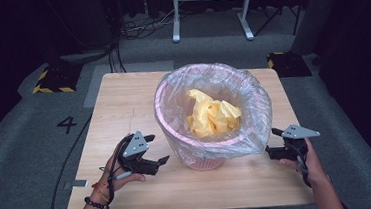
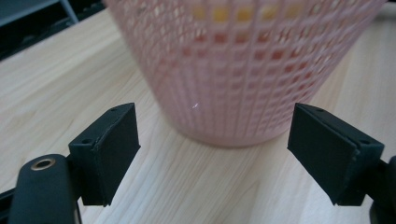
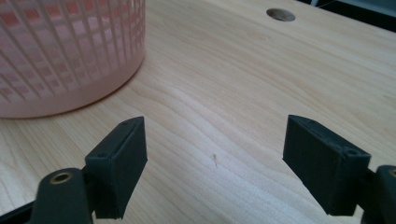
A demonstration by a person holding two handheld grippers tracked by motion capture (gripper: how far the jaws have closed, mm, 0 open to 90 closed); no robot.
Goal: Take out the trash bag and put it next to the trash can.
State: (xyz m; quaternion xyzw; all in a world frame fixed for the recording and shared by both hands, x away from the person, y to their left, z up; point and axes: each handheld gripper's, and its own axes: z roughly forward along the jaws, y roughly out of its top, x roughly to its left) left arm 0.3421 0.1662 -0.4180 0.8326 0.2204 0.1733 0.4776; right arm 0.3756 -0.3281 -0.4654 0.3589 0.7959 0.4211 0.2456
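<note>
On the counter [image 1: 122,97], left tool [image 1: 156,149] at 9 o'clock and right tool [image 1: 272,141] at 3 o'clock flank the basket [image 1: 205,159] (jaws wide, holding nothing).

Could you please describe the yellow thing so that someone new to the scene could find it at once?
On the wooden table stands a pink mesh bin lined with a clear bag. Inside lies a crumpled yellow wad, the one bright yellow thing there.
</note>
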